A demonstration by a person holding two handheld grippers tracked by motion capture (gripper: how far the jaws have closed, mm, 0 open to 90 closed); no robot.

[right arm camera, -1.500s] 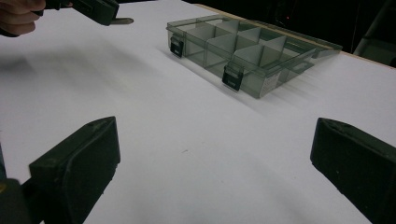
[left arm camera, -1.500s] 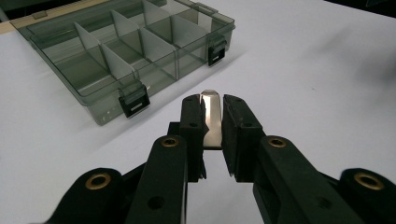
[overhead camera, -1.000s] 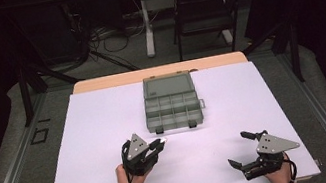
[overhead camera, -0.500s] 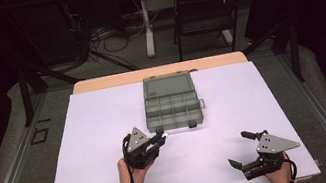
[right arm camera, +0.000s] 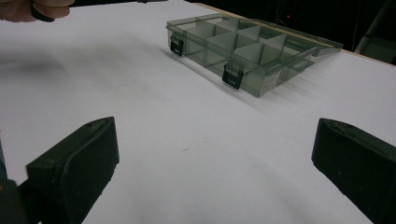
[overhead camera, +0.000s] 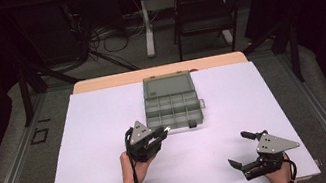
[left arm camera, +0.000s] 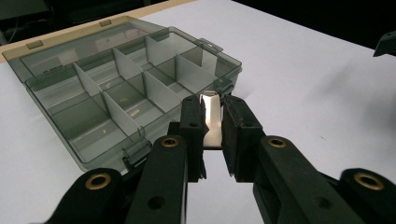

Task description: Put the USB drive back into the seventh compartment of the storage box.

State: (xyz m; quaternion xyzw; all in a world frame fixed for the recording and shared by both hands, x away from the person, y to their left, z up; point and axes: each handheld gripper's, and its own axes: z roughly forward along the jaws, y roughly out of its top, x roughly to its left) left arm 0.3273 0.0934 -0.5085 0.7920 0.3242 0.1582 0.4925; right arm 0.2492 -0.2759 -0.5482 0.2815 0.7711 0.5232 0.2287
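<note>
A small shiny metal piece [left arm camera: 209, 119] sits clamped between the jaws of the left tool [overhead camera: 162, 132], standing on end with its long axis running along the jaws; its exact identity cannot be determined. Directly ahead of that tool, just beyond the jaw tips, lies the smoky clear compartment organizer box [overhead camera: 173, 109], lid [overhead camera: 168, 85] folded open flat behind it, dividers upright. The near front wall with its two latches [right arm camera: 232, 74] faces the tool; the closest compartments appear empty. Judgement: the piece is probably bound for one of these front compartments, a short forward reach. The left tool is far nearer the box than the right tool [overhead camera: 248, 153], which rests well apart on the white surface [overhead camera: 91, 155], jaws spread wide and gripping nothing.
</note>
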